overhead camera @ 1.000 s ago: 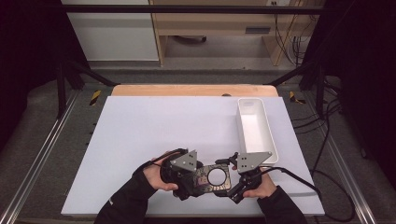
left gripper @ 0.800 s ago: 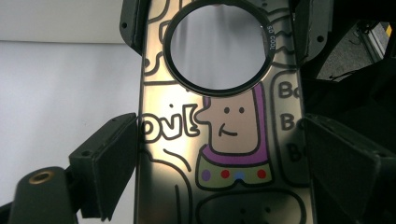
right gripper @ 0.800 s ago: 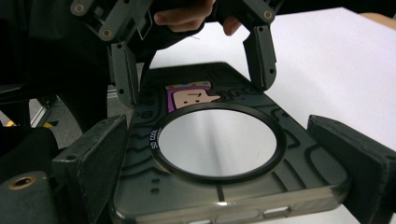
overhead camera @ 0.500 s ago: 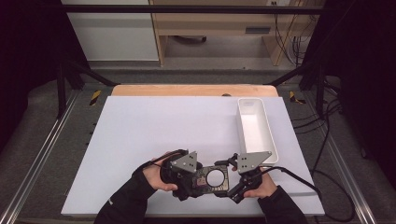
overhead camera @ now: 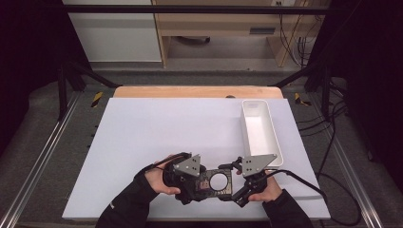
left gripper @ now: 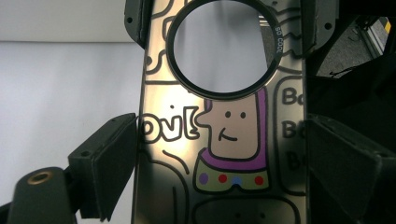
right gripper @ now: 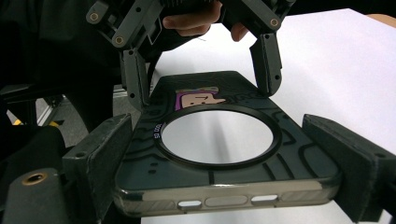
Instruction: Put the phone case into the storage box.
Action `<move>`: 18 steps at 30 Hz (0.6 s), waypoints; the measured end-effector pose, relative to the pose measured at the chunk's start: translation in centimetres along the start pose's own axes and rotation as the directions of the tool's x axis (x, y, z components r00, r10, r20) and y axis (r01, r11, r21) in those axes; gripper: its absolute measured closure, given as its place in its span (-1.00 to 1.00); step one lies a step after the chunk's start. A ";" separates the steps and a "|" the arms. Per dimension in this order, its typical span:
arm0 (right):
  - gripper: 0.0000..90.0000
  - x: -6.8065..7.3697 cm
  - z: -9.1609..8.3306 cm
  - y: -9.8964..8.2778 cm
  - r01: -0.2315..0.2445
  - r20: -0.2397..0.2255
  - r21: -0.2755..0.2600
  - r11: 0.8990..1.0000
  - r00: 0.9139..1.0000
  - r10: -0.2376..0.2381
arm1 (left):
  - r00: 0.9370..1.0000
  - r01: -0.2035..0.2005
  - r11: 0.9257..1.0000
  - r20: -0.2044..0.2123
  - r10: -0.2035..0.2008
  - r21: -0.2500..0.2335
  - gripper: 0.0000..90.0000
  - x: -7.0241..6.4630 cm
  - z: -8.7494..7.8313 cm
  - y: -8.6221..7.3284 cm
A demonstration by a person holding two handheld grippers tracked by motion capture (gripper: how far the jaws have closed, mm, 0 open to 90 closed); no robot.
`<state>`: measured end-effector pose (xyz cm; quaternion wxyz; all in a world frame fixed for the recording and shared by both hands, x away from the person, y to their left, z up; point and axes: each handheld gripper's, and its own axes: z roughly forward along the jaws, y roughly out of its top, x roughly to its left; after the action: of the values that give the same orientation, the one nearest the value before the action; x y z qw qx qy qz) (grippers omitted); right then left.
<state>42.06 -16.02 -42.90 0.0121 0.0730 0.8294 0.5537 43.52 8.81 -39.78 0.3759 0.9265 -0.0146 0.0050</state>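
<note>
I hold a phone case between my two claws, low over the white worktop, near its edge at 6 o'clock. The case is dark, with a big round hole and a cartoon face drawn on it.

My left claw grips one end of the case, with a black pad on each long side. My right claw grips the other end the same way. Both claws are narrow, closed on the case.

I think the step now is to carry the case to the white tray, which sits at 1 o'clock from my hands. To do it well, I should move both hands together and keep the case flat, so it does not twist or slip out.

The left gripper view shows the drawing up close: a purple collar with colored dots and some letters. The right gripper view shows the slots along the case's bottom edge, and the left claw's pads pinching the far end. The high view shows where the tray is.
</note>
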 end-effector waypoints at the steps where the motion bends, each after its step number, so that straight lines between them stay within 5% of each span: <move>1: -0.73 0.0 0.0 0.0 -0.001 0.000 0.001 1.000 1.000 0.001 | 1.000 0.001 1.000 0.000 -0.001 -0.002 -0.75 0.0 0.0 0.0; 18: -0.72 -0.1 -0.2 0.1 -0.010 0.015 0.011 1.000 1.000 0.010 | 0.999 0.000 1.000 -0.051 -0.001 -0.019 -0.82 0.0 -0.2 0.0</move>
<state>42.17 -16.19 -42.69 0.0152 0.0813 0.8320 0.5486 43.51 8.91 -39.65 0.3849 0.9225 -0.0049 0.0281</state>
